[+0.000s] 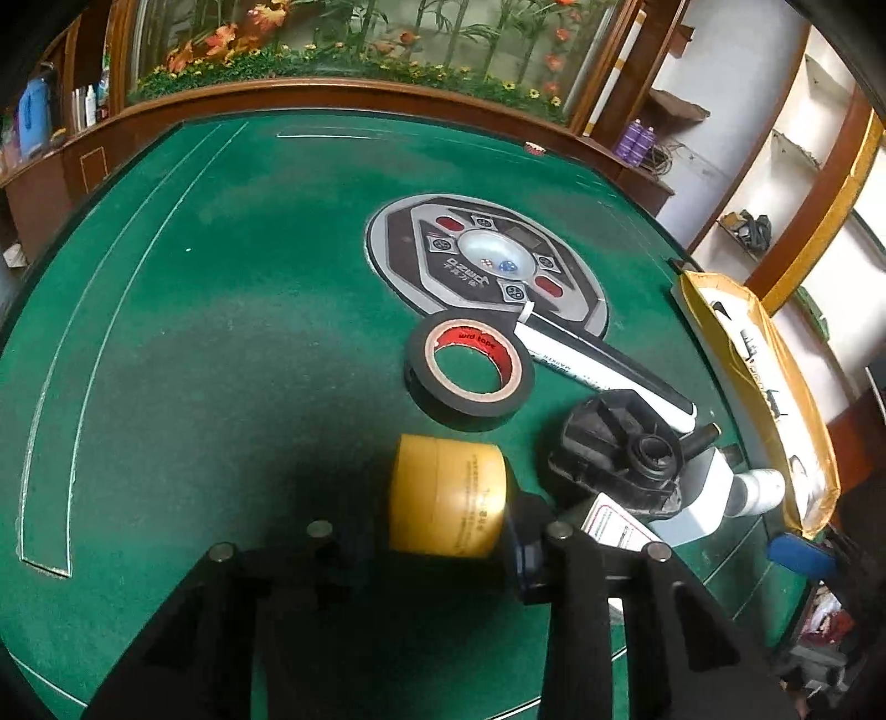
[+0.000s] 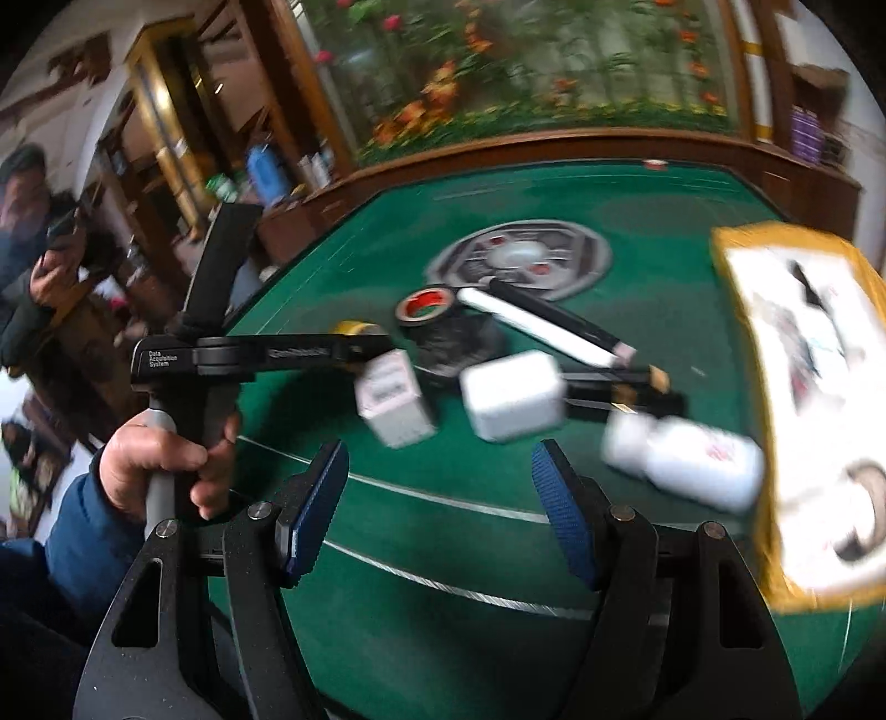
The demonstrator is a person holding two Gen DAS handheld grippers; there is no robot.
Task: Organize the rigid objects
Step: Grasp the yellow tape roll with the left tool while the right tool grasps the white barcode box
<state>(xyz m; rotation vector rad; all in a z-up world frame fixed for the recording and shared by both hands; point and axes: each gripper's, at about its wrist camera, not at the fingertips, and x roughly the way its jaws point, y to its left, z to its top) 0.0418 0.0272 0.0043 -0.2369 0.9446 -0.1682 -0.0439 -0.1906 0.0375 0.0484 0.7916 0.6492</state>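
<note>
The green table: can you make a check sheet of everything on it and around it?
Surface: green felt table with white lines and a round grey control panel in the middle.
Job's things: yellow tape roll, black tape roll, white marker, black plastic part, white bottle, white cube, small white box.
Clutter: open yellow-rimmed box at the table's right side.
Grippers: left gripper shut on the yellow tape roll; right gripper open, empty, above the felt.
Cables: nothing seen on the table.
Surroundings: wooden shelves, a flower display, a person standing to the left in the right wrist view.
</note>
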